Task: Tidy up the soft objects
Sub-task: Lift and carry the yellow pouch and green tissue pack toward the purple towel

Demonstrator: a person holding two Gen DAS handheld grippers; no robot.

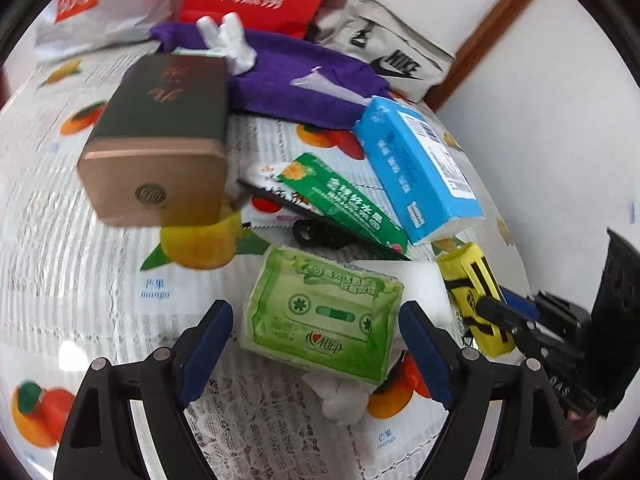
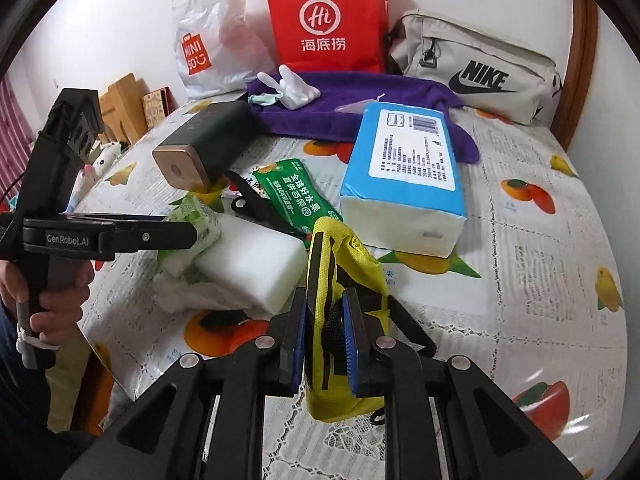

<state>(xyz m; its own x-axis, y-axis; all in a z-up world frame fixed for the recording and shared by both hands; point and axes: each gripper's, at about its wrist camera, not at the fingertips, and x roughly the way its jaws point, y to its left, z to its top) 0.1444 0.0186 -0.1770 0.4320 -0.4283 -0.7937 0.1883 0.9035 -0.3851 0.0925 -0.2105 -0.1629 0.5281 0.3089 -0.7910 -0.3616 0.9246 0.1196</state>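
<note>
Left gripper (image 1: 316, 340) spread wide around green tissue pack (image 1: 324, 316), pads clear of both its sides; pack resting on white foam block (image 2: 252, 260) on fruit-print tablecloth (image 2: 520, 240). Right gripper (image 2: 326, 344) clenched on yellow fabric pouch (image 2: 340, 280), lifted off the cloth, contents not visible. Blue tissue pack (image 2: 404, 176) lying beyond, one end on purple towel (image 2: 352, 100). Green-and-gold tin (image 2: 204, 140) shut, on its side. Red paper bag (image 2: 328, 20), white plastic bag (image 2: 212, 40), grey pouch (image 2: 476, 68) upright at the wall; insides hidden.
</note>
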